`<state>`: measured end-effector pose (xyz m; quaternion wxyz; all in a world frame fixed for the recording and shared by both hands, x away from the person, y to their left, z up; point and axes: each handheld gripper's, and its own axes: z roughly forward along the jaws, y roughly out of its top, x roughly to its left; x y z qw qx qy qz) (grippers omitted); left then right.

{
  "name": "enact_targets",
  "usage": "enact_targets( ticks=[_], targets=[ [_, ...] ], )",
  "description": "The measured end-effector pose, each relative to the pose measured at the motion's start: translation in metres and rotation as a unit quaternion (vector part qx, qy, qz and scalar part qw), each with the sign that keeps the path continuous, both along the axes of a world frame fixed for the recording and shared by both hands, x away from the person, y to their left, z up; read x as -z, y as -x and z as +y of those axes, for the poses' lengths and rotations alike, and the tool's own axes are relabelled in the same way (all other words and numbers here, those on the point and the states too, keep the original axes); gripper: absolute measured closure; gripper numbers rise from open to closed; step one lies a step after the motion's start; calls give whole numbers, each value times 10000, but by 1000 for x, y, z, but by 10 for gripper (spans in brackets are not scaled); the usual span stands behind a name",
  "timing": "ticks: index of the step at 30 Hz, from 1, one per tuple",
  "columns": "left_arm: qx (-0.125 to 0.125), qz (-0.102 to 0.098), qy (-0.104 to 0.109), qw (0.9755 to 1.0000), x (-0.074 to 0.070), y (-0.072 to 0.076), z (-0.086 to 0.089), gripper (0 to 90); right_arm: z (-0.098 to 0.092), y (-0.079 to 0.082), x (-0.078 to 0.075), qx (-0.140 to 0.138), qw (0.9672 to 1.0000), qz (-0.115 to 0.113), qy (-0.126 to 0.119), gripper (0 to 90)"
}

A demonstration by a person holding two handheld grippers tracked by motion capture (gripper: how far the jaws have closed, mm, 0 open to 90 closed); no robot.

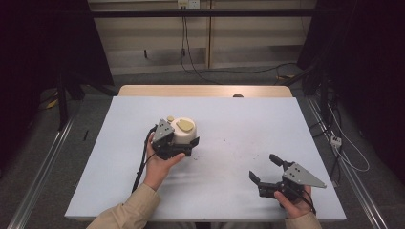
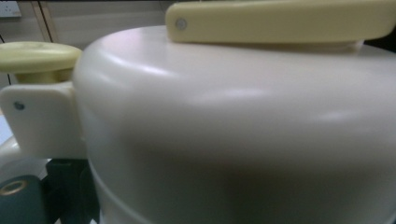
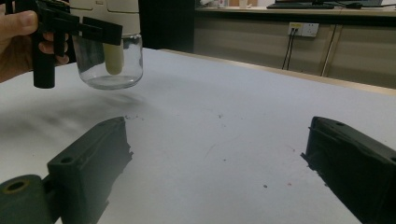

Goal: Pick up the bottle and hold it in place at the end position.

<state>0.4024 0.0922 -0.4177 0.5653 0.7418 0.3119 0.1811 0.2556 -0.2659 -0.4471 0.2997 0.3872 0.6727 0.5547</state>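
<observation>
A glass jar [image 3: 109, 65] with a cream domed lid [image 1: 184, 129] and a pale yellow flat handle [image 2: 280, 21] is held a little above the white table [image 1: 239, 119]; its shadow lies on the surface below it. My left gripper [image 1: 183, 142] is shut on the jar just under the lid, and in the left gripper view the lid [image 2: 233, 130] sits right up against the camera, with a yellow knob [image 2: 37, 56] at its left. A yellow piece hangs inside the glass. My right gripper [image 1: 264, 168] rests open near the front right, nothing between its jaws [image 3: 219, 172].
The table's wooden far edge [image 1: 205, 90] shows beyond the white cover. Cables run across the floor behind it and along the right side [image 1: 344, 148]. Small dark specks [image 3: 219, 116] dot the surface between the two grippers.
</observation>
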Motion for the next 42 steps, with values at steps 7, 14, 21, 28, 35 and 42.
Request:
enact_targets(
  ticks=[7, 14, 21, 28, 35, 42],
  targets=[
    [8, 17, -26, 10000, 2, -3, -3, 55, 0, 0, 0, 0, 10000, -3, -5, 53],
    [46, -25, -13, 10000, 0, -6, -9, 55, -1, 0, 0, 17, 10000, -5, -14, 54],
    [52, -25, -38, 10000, 1, -9, -12, 55, -2, 0, 0, 21, 10000, 0, -9, 54],
    [55, -11, -63, 10000, 2, -12, -16, 55, -2, 0, 0, 22, 10000, 7, -13, 55],
    [67, 10, -37, 10000, 4, -14, -19, 56, -2, 0, 1, 15, 10000, 6, -5, 55],
    [58, 38, -53, 10000, 7, -18, -21, 56, -2, -1, 1, 17, 10000, 10, -16, 55]
  ],
)
